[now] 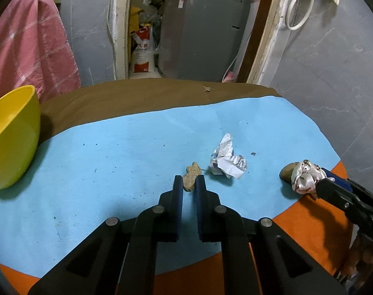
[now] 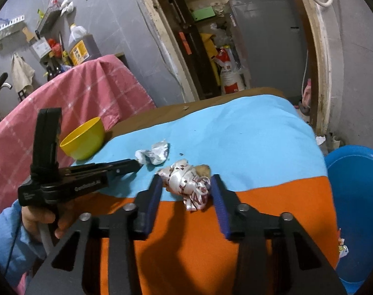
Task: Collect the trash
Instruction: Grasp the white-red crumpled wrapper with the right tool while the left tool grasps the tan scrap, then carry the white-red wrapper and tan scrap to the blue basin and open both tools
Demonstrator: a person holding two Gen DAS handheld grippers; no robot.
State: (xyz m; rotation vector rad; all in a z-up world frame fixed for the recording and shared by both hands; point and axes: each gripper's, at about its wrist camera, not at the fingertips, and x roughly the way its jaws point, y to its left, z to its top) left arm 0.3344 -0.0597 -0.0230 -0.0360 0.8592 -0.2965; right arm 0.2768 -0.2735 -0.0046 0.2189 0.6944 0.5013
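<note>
My left gripper (image 1: 189, 179) is closed around a small tan scrap (image 1: 192, 175) that lies on the blue cloth (image 1: 112, 159). A crumpled white paper (image 1: 227, 157) lies just to its right; it also shows in the right wrist view (image 2: 155, 153). My right gripper (image 2: 186, 180) is open, its jaws either side of a crumpled white-and-red wrapper (image 2: 189, 186), which I also see in the left wrist view (image 1: 305, 175). A brown lump (image 2: 203, 169) sits behind the wrapper. The right gripper shows at the right in the left wrist view (image 1: 324, 180).
A yellow bowl (image 1: 12, 135) stands at the table's left, also seen in the right wrist view (image 2: 84, 139). A pink cloth (image 2: 83, 91) hangs behind it. A blue basin (image 2: 356, 196) sits on the floor to the right. The near table part is orange (image 2: 260, 196).
</note>
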